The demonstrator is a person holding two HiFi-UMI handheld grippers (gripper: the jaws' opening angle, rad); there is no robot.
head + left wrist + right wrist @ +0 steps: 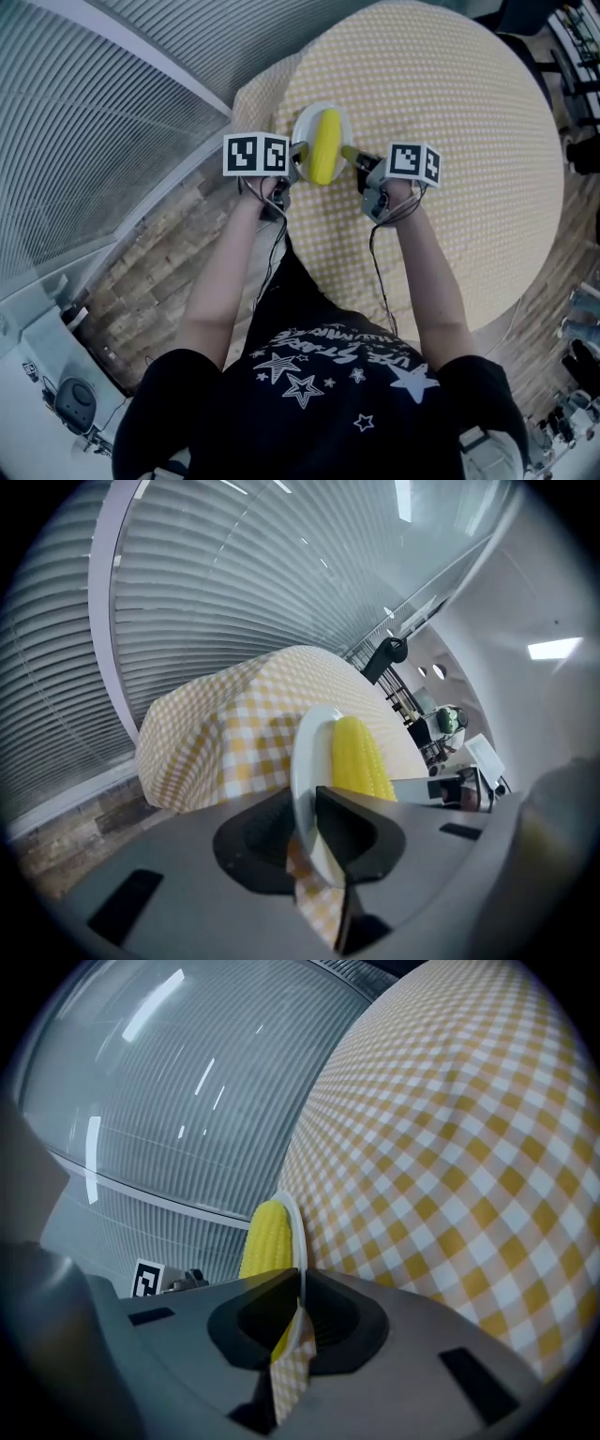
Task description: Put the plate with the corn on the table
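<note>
A small white plate carries a yellow corn cob and is held above the near left part of a round table covered with a yellow checked cloth. My left gripper is shut on the plate's left rim and my right gripper on its right rim. In the left gripper view the plate stands edge-on between the jaws of the left gripper, with the corn behind. In the right gripper view the right gripper pinches the plate beside the corn.
A ribbed grey wall curves along the left, with a brick-patterned floor between it and the table. Chairs and dark furniture stand beyond the table's right edge. The cloth stretches far to the right of the plate.
</note>
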